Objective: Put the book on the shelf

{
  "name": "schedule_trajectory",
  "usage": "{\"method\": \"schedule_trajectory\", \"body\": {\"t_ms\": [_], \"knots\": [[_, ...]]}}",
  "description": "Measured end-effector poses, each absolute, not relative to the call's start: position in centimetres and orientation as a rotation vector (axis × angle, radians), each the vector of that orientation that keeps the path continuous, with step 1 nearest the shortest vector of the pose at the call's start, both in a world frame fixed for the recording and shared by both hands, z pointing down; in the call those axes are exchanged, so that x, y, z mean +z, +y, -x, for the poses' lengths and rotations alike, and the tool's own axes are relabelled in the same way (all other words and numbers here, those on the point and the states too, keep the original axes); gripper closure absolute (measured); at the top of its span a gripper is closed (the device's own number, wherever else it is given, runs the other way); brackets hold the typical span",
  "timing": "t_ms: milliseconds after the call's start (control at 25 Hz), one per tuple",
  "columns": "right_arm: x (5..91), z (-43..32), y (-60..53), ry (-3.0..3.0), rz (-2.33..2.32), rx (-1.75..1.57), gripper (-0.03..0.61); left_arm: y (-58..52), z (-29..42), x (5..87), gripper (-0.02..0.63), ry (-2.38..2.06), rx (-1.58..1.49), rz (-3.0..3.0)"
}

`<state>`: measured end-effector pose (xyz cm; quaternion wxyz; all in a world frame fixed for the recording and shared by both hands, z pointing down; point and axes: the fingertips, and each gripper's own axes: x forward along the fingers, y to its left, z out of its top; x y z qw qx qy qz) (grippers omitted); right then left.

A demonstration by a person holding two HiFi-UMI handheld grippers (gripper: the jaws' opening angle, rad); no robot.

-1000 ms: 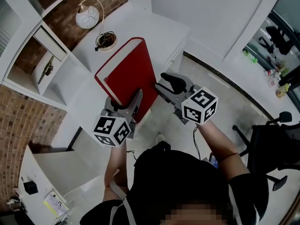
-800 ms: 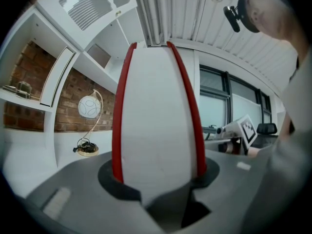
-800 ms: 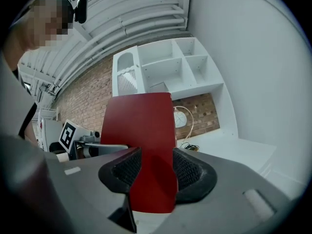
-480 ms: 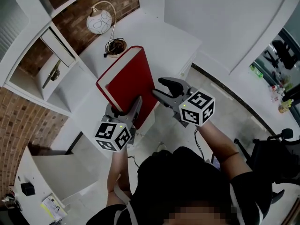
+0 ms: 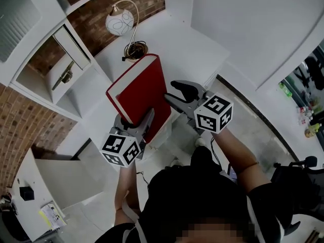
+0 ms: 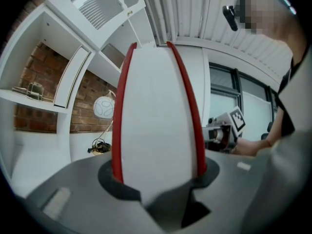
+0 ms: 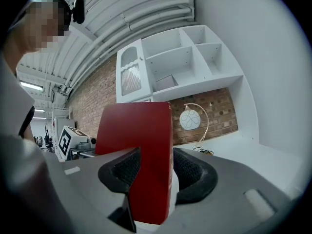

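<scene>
Book (image 5: 142, 90) upright, its thickness tight between half-spread jaws of left gripper (image 5: 134, 117) below and right gripper (image 5: 171, 91) at its side.

The left arm (image 5: 123, 186) and the right arm (image 5: 239, 156) are reaching forward, side by side. The left gripper (image 5: 134, 116) is pointing almost level, and its jaws are squeezing both covers of the book (image 5: 139, 90). The right gripper (image 5: 175, 91) is pointing almost level too, its jaws pressing on the book's side edge.
</scene>
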<state>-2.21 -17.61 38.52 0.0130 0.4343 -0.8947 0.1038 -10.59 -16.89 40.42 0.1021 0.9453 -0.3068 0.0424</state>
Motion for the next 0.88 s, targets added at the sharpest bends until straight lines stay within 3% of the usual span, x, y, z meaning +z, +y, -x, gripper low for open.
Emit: {"method": "schedule_trajectory", "body": {"t_ms": [880], "knots": [[37.1,-2.8,-24.8,-2.905,-1.023,0.280,0.382,-22.7,5.3,40.1,0.385,-1.076,0.040,-2.655]]}}
